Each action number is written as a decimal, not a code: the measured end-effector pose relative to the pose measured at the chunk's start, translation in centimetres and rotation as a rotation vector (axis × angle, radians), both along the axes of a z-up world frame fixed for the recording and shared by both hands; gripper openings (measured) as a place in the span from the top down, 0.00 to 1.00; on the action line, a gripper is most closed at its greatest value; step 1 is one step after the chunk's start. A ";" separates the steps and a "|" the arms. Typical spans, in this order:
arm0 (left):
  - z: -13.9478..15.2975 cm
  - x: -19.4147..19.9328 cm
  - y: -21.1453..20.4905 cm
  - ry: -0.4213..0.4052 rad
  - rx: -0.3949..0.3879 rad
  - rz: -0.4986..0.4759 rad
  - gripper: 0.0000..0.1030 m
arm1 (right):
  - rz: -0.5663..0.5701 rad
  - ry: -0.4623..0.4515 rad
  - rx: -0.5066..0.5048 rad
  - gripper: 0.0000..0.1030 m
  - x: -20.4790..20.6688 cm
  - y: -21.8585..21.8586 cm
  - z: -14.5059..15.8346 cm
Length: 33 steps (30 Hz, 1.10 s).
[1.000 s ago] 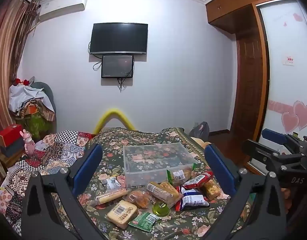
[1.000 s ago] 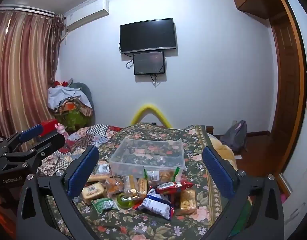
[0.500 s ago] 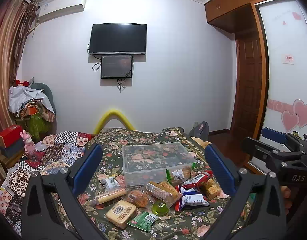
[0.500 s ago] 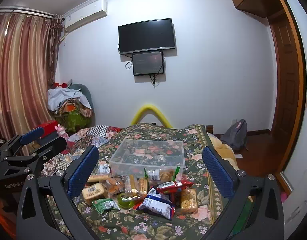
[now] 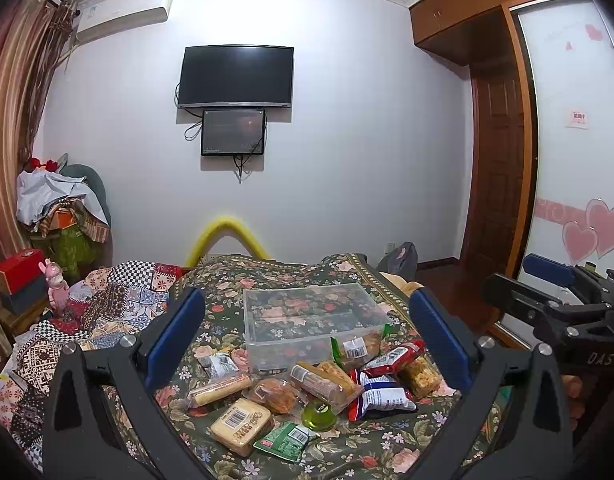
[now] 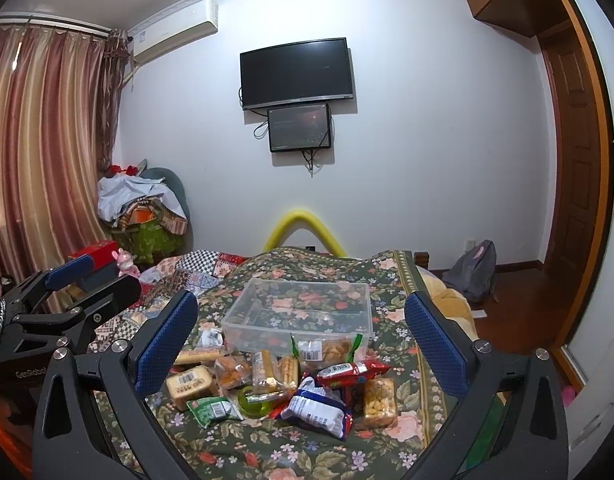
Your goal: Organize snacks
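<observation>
A clear plastic box (image 5: 313, 322) stands empty on the floral bedspread (image 5: 347, 448); it also shows in the right wrist view (image 6: 299, 314). Several wrapped snacks lie in a heap in front of it, among them a blue-white packet (image 5: 381, 394) (image 6: 317, 406), a red packet (image 5: 393, 356) (image 6: 351, 372), a yellow cake (image 5: 241, 426) (image 6: 189, 380) and a green packet (image 5: 285, 440) (image 6: 211, 408). My left gripper (image 5: 307, 344) is open and empty, held above and short of the heap. My right gripper (image 6: 301, 340) is open and empty too, to the right of the left one.
A patchwork quilt (image 5: 107, 304) lies on the bed's left side. A yellow foam arch (image 5: 227, 236) rises behind the bed. A pile of clothes (image 5: 63, 208) and red box (image 5: 17, 272) stand at left. A grey backpack (image 6: 475, 270) sits on the floor at right.
Both grippers have drifted only slightly; the views shift a little. The snacks and the box have not moved.
</observation>
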<state>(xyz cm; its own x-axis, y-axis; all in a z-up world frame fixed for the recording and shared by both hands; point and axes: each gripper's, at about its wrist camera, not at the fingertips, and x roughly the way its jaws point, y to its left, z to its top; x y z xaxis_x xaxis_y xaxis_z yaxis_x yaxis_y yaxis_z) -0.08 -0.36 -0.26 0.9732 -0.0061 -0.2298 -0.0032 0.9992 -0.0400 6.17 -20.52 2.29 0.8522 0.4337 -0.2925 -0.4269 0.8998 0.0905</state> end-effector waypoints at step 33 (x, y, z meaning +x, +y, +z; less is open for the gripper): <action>-0.1 0.0 0.1 0.005 -0.017 0.002 0.00 | 0.004 -0.001 0.001 0.00 0.0 0.1 -0.1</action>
